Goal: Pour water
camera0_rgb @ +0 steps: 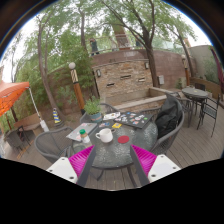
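A round glass-topped patio table (108, 156) stands ahead of my gripper (113, 163). On it sit a white cup (104, 134), a small green-topped item (83, 131), a red item (121, 139) and some yellow things (117, 125) farther back. My fingers are spread wide with nothing between them; the magenta pads (82, 160) frame the near edge of the table. The gripper is well short of the cup, which stands beyond the fingers, slightly left of centre. I cannot pick out a water vessel for certain.
Dark patio chairs (50, 146) ring the table on a wooden deck. A stone fireplace (125, 75) stands behind, an orange umbrella (10, 95) is at the left, and a second table with chairs (196, 96) is at the right. Trees rise behind.
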Demonstrator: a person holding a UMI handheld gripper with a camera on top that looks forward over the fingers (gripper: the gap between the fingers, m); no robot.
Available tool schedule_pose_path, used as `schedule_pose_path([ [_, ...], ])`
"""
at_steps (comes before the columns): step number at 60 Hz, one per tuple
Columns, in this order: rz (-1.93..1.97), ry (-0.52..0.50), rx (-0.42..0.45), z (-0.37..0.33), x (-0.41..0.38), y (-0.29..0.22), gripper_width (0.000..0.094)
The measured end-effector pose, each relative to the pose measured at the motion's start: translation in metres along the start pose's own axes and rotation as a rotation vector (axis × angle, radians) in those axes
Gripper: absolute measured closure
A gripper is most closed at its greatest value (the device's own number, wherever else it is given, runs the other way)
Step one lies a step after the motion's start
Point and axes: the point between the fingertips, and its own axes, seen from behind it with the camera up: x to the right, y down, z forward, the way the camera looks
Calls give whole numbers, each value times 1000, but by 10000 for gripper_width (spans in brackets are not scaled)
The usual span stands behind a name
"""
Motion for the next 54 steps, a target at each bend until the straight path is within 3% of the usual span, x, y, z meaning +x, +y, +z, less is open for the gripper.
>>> schedule_pose_path([
  [21,-64,83,24,-6,-53,14,181],
  [33,-65,190,-13,22,-91,38,182],
  [43,-33,204,10,66,-140,53,179],
  [54,-91,146,68,165,-182,67,182],
])
